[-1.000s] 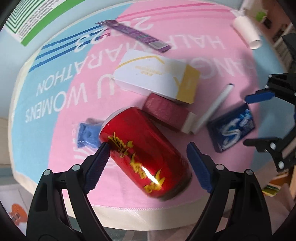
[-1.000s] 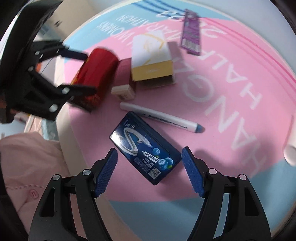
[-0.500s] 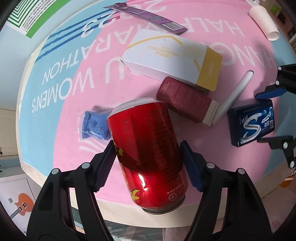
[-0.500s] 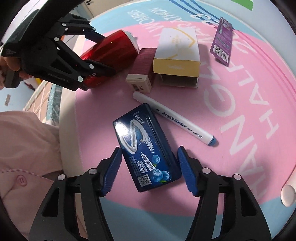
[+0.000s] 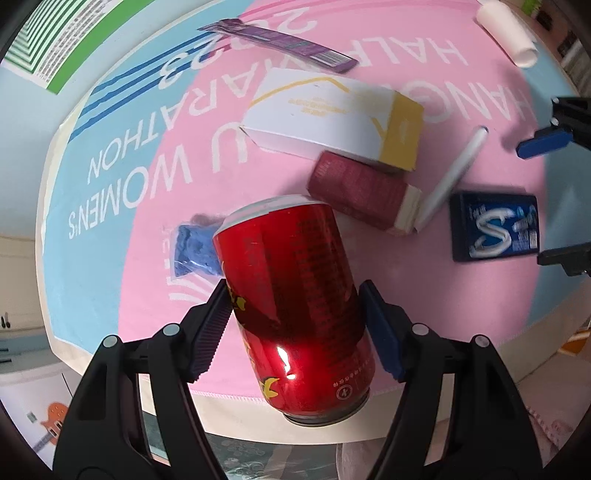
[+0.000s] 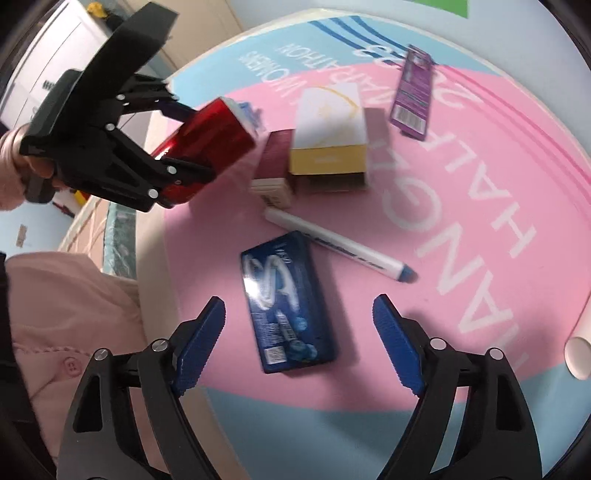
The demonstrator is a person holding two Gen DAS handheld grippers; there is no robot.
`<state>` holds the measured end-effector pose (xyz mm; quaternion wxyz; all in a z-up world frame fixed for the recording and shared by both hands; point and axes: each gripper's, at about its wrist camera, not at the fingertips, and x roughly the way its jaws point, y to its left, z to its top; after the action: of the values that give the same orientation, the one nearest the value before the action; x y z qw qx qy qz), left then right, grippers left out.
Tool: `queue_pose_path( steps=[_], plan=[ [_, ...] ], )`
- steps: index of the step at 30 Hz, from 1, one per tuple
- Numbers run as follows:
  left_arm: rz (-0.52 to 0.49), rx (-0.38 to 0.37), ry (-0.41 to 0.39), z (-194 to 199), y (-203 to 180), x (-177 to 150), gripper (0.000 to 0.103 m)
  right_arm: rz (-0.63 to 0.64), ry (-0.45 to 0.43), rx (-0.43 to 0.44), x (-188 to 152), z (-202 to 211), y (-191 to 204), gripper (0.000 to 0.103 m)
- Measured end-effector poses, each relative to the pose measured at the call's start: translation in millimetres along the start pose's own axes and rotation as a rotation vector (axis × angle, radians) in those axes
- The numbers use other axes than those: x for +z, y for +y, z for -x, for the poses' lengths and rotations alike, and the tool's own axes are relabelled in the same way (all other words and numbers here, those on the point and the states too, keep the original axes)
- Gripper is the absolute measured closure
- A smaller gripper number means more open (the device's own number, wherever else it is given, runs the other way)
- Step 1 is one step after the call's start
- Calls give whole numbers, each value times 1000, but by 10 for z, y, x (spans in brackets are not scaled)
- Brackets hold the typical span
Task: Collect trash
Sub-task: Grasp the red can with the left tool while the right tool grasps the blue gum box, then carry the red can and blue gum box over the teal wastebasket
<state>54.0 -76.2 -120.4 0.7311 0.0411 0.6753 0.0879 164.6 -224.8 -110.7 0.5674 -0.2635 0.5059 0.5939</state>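
My left gripper (image 5: pixel 295 328) is shut on a red drink can (image 5: pixel 295 295) and holds it tilted above the near edge of the pink and blue mat (image 5: pixel 147 166). The can also shows in the right wrist view (image 6: pixel 207 144), clamped in the left gripper (image 6: pixel 181 138). My right gripper (image 6: pixel 299 343) is open, its fingers either side of a dark blue gum box (image 6: pixel 286 299) lying on the mat. The gum box also shows at the right of the left wrist view (image 5: pixel 495 230).
On the mat lie a white and yellow carton (image 5: pixel 332 118), a maroon box (image 5: pixel 362 192), a white marker (image 6: pixel 336 247), a purple wrapper (image 6: pixel 412 96), a blue crumpled wrapper (image 5: pixel 194 249) and a white tube (image 5: pixel 508 35). A pink sleeve (image 6: pixel 70 325) is at the left.
My left gripper has closed on the red can and lifted it off the mat. My right gripper has moved back a little from the gum box and opened wider.
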Motion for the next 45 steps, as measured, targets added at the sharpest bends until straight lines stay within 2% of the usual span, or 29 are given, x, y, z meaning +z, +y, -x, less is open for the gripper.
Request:
queue_pose_path(
  steps=[3, 5, 6, 10, 12, 17, 26, 30, 36, 41, 45],
  plan=[
    [-22, 4, 11, -35, -39, -66, 35, 23, 21, -30, -15, -96, 53, 22],
    [-21, -2, 22, -65, -38, -109, 35, 47, 44, -68, -18, -211, 95, 31],
    [-18, -5, 24, -75, -33, -124, 35, 65, 56, -87, -26, -250, 127, 45],
    [-15, -10, 25, -94, -12, -147, 35, 173, 64, -183, -70, -337, 304, 49],
    [-19, -12, 19, -82, -10, -148, 35, 123, 63, -156, -58, -309, 244, 49],
    [-42, -16, -26, 49, 8, -119, 35, 11, -3, -125, -22, -24, 104, 49],
    [-170, -48, -158, 346, -78, 74, 35, -183, -102, -194, -144, 416, 35, 49],
    [-297, -92, -216, 407, -161, 130, 35, -307, -138, -259, -194, 497, 179, 49],
    [-568, -159, -274, 422, -403, 28, 36, -620, -213, -384, -607, 588, 568, 49],
    [-812, -208, -300, 454, -757, -243, 35, -866, -280, -475, -1042, 629, 1055, 49],
    [-1000, -258, -306, 519, -1099, -533, 35, -1073, -325, -534, -1502, 644, 1614, 49]
  ],
)
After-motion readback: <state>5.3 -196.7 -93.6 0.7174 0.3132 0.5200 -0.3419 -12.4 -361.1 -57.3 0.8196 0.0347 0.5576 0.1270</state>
